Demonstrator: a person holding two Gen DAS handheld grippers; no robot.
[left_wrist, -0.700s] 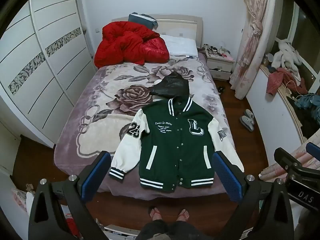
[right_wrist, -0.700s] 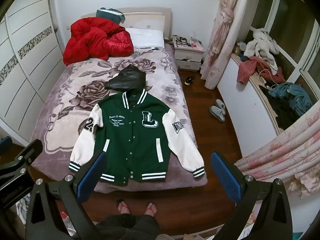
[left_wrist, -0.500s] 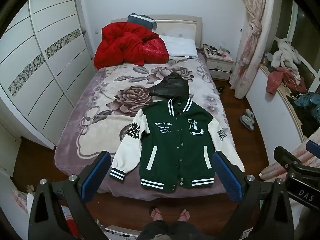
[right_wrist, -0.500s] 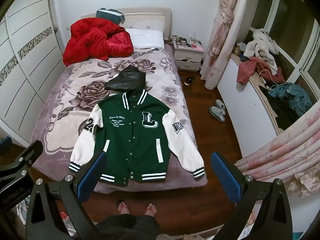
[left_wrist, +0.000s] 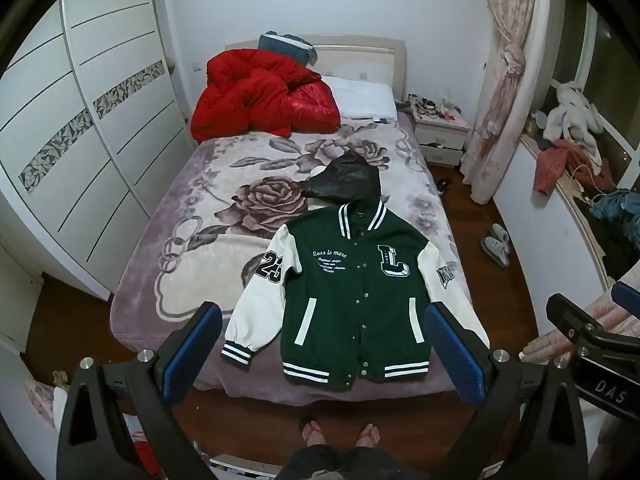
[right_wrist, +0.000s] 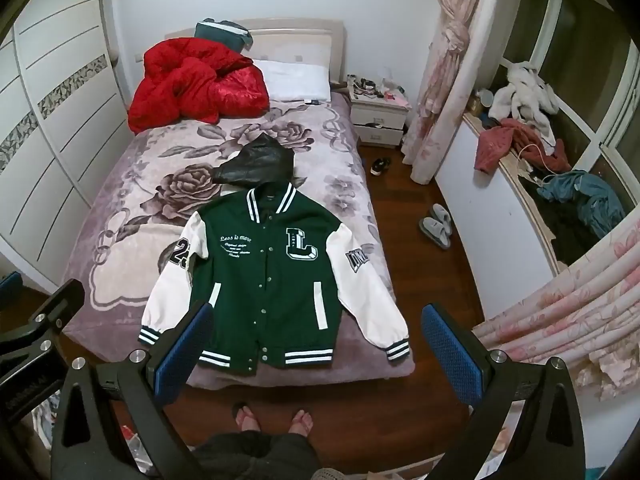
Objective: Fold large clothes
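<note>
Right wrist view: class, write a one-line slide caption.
Green varsity jacket lies flat, unfolded, on the floral bed; open right gripper above.

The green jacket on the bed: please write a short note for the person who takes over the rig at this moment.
Left gripper: open, empty, held above the foot of the bed.
Right gripper: open, empty, beside it.
Green jacket: flat, front up, snapped shut, both sleeves spread, black hood laid out above the collar.
Done: the jacket is spread out. No fold yet.
Left: fold in the sleeves and hood, then the body.
</note>
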